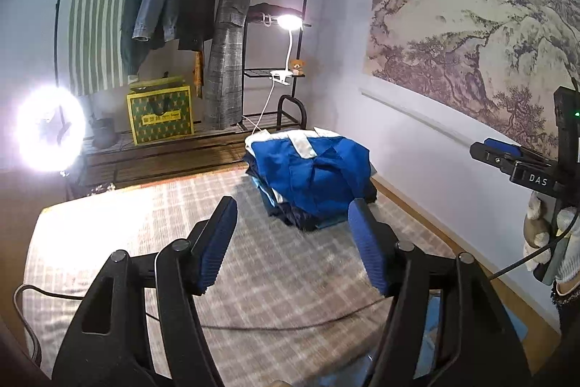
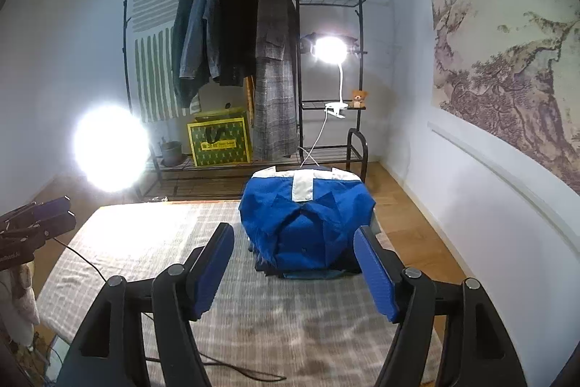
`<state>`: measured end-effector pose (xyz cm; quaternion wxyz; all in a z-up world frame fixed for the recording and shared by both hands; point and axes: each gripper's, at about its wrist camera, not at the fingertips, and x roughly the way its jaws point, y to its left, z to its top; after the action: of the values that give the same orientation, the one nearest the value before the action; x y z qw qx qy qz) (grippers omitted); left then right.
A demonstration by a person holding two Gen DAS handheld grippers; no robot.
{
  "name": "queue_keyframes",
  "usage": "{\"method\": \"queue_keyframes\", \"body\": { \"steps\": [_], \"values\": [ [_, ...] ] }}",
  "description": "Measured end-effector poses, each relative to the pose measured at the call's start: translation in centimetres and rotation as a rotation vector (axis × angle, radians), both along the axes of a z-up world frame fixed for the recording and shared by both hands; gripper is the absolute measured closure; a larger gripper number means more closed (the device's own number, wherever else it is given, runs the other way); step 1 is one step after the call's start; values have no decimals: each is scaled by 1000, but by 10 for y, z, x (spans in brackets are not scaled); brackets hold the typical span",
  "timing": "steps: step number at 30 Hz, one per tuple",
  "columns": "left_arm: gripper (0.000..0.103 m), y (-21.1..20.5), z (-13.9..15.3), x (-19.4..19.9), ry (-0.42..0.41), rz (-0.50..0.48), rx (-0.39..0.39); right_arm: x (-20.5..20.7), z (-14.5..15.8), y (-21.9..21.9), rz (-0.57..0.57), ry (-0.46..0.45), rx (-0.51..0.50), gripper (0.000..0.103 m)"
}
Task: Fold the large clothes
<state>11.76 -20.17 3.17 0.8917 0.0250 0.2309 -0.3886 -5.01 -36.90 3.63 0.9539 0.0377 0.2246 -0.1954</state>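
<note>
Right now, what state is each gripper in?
Left gripper: open, holding nothing.
Right gripper: open, holding nothing.

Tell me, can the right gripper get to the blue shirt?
Probably yes. The right gripper is open and points straight at the blue shirt on top of the pile, with only bare blanket between them.

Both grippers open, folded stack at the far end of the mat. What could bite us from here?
1. Blue shirt tops a stack of folded clothes; a careless touch may topple it.
2. Black cable trails across the plaid mat below the left gripper and could snag.
</note>
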Motion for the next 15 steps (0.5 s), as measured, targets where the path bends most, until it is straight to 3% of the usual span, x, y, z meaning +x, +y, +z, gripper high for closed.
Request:
{"method": "queue_keyframes", "body": {
  "steps": [10,15],
  "values": [
    [27,19,-4,-69,-65,-51,25,-57,-19,48,2,-37,-15,19],
    [13,29,-13,-94,-49,-71,2,-80,-28,69,-12,-52,-14,8]
  ]
}}
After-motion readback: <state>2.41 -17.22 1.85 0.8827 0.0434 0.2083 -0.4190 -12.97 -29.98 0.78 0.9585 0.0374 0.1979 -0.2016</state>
